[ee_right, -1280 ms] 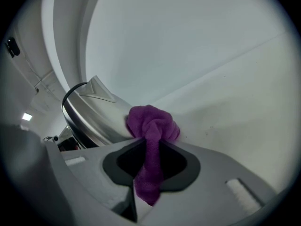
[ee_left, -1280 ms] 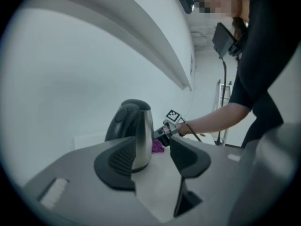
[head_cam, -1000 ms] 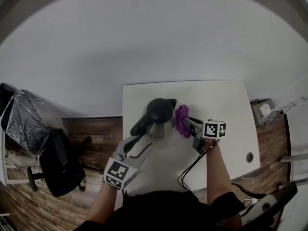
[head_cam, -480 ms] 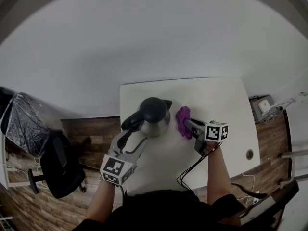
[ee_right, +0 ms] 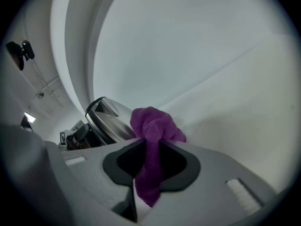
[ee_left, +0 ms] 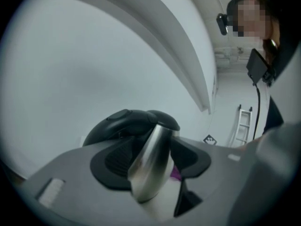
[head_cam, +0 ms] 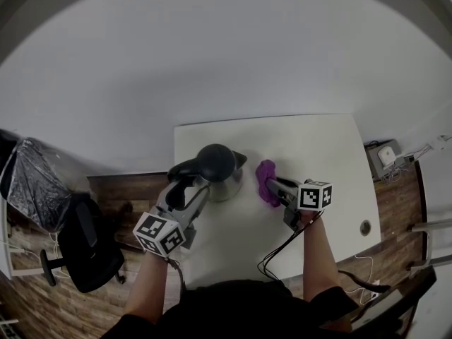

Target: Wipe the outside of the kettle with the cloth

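Presently on the bench (head_cam: 318, 147): one kettle (head_cam: 217, 167), upright, near the bench's left edge; polished steel wall (ee_right: 109, 122), black domed lid (head_cam: 215, 158), black handle (head_cam: 182, 169) turned to the left side. Handling, as judged: rigid and smooth, the steel likely slippery under a pad; weight unknown, since no view shows whether it holds water; liable to skate or turn on the smooth top if pushed from one side only. Best hold, as judged: the handle, a stiff part made for gripping; the rounded wall offers poor purchase.

One cloth (ee_right: 153, 126), purple, bunched; clamped in the right hand-held gripper (head_cam: 275, 186), whose jaws are closed on its middle, a wad standing forward of the tips and a tail hanging below; it sits just beside the kettle's right flank, contact not determinable. Judged soft, light and limp; only the wad ahead of the jaws can bear on the steel.

Also the left hand-held gripper (ee_left: 155, 149): its jaws have just been opening and stand wide apart; the kettle's steel wall shows in the gap between them, the pads pressing on nothing; it grips nothing. Risk, as judged: wiping pressure from the right on an unsteadied kettle may shove it toward the left edge.
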A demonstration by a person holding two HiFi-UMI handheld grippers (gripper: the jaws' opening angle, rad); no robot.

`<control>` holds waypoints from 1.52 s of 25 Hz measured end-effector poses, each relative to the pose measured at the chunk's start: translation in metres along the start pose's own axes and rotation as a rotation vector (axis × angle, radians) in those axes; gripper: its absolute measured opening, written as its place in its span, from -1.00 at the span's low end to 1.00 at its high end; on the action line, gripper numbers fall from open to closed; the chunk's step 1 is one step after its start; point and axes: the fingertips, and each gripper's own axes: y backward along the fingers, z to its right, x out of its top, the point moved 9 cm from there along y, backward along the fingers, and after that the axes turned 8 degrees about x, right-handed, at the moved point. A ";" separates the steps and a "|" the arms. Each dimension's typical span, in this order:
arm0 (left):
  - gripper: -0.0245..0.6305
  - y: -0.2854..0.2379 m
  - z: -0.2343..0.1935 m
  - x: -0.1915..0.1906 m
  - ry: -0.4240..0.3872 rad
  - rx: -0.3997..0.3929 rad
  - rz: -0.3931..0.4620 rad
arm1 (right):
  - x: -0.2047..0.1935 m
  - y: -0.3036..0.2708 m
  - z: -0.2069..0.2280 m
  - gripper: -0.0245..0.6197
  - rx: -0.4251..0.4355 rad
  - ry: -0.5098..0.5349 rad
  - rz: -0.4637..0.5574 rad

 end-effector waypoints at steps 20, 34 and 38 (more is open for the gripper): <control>-0.18 0.001 -0.012 0.004 0.078 -0.138 -0.002 | 0.144 -0.085 -0.075 -0.66 0.475 0.337 -0.161; -0.23 0.005 -0.015 0.003 0.146 -0.113 0.030 | 0.090 -0.108 -0.015 -0.66 0.531 -0.022 -0.125; -0.23 0.005 -0.013 0.001 0.158 -0.104 0.040 | 0.063 -0.112 0.011 -0.66 0.394 -0.116 -0.143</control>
